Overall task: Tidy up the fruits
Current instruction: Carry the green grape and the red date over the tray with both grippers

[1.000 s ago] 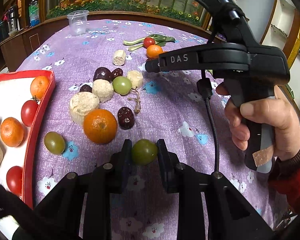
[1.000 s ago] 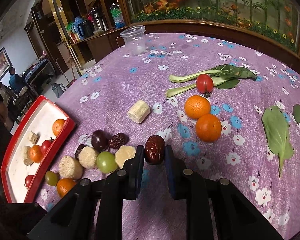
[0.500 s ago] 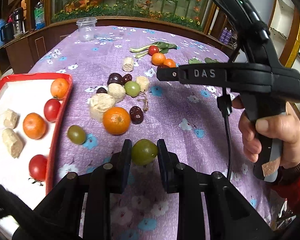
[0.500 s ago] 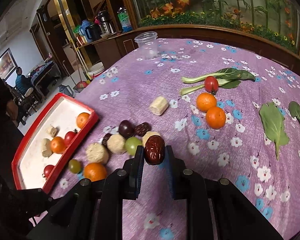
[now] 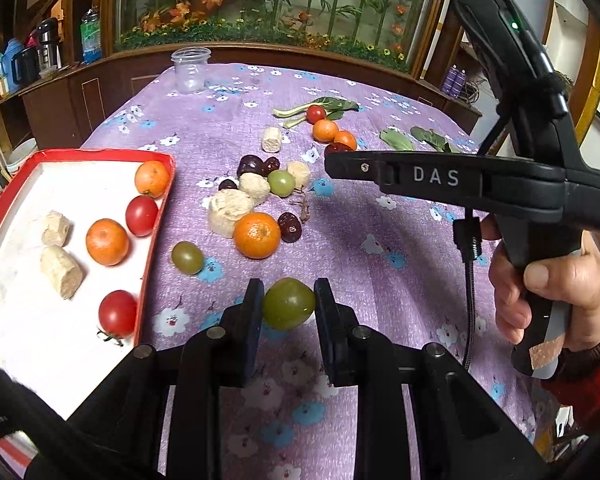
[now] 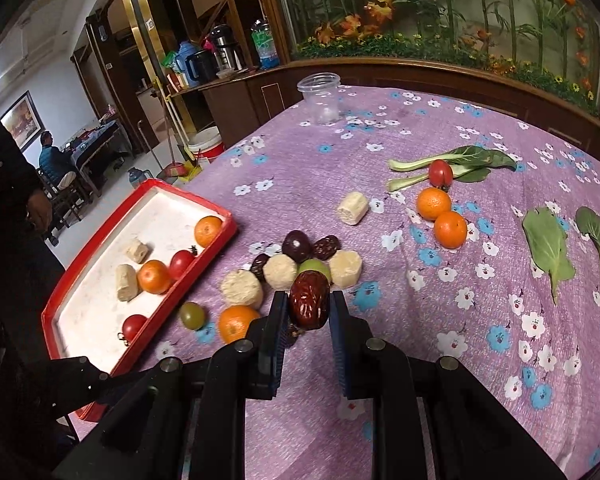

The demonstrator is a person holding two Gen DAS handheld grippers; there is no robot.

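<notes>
Both loaded, mid-carry above the cloth — left gripper clamped on green tomato, right gripper pinching red date — next prob swing over to red tray w/ other fruit, lower, release.

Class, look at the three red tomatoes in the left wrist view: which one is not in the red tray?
The red tomato far back on the tablecloth, lying against the green leaf stalks. The other two sit inside the red tray.
</notes>
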